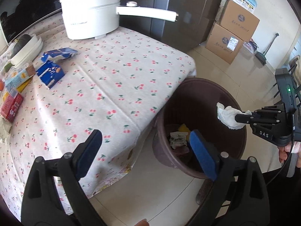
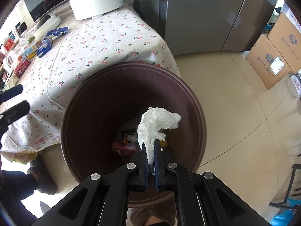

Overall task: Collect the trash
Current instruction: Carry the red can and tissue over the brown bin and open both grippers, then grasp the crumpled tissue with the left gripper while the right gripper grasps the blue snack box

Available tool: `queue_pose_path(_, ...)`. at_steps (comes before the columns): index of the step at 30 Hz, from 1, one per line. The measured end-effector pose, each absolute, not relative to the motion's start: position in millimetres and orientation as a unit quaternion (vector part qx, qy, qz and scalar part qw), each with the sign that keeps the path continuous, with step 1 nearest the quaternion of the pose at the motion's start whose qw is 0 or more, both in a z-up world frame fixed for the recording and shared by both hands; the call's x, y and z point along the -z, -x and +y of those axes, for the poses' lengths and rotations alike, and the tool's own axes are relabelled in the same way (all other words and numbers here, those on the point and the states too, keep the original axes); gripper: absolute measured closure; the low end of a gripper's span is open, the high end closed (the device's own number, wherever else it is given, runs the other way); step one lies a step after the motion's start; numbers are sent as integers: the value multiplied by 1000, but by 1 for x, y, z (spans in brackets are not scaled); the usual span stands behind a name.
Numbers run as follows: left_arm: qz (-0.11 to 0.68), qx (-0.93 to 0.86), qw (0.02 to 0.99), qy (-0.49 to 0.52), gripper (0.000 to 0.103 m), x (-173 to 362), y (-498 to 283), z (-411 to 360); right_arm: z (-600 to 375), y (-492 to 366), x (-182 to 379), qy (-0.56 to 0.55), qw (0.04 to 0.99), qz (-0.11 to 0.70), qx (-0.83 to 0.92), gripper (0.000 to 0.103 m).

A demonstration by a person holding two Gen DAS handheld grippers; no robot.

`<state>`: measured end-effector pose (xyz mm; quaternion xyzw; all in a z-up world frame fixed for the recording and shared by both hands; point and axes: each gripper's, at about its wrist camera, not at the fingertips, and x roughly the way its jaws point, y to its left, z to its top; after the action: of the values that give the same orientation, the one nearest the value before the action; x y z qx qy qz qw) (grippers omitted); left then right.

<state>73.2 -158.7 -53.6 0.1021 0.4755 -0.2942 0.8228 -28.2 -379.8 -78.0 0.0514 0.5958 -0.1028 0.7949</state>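
Taking the brown bin (image 2: 131,98) as the landmark and reading from left to right: far to its left, on the cherry-print tablecloth (image 1: 116,79), lie the leftovers that look like rubbish, namely a red box (image 1: 11,106), a pale blue carton (image 1: 17,77) and two torn blue packets (image 1: 50,73) and (image 1: 59,54). A white dish (image 1: 28,50) sits behind them, and a white pot (image 1: 92,13) with a long handle stands at the far edge of the cloth. Whether all of the boxes count as trash cannot be told.

Closer to the bin, over the cloth's near corner, the left gripper (image 1: 144,150) hangs with its blue-padded jaws wide apart and nothing between them.

The bin itself stands on the tiled floor, touching the drooping corner of the cloth. At its bottom there are already some wrappers (image 1: 177,140), including something red and something yellow.

Directly above the bin's mouth, slightly right of centre, the right gripper (image 2: 151,150) has its jaws pressed together on a crumpled white tissue (image 2: 156,124), which sticks out past the fingertips and hangs over the opening.

By my reckoning the job is partly done: some rubbish is binned and the tissue only needs letting go. The packets and boxes to the left of the bin are what remains, and the free left gripper seems best placed for them.
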Motion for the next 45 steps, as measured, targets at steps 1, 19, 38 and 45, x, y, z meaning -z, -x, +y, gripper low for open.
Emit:
queue_pose_path(1, 476, 287, 825, -99, 9, 53, -75, -150, -378, 26, 78, -51, 794, 597, 102, 97)
queue_pose_path(19, 496, 161, 852, -33, 7, 47, -103, 3, -322, -20, 51, -80, 811, 573, 90, 29)
queue_pose_path(38, 486, 61, 866, 102, 7, 75, -206, 142, -210, -147, 59, -14, 816, 577, 10, 24)
queue_pose_path(45, 490, 79, 861, 112, 8, 98, -224, 146, -161, -198, 89, 11, 834, 549, -52, 23)
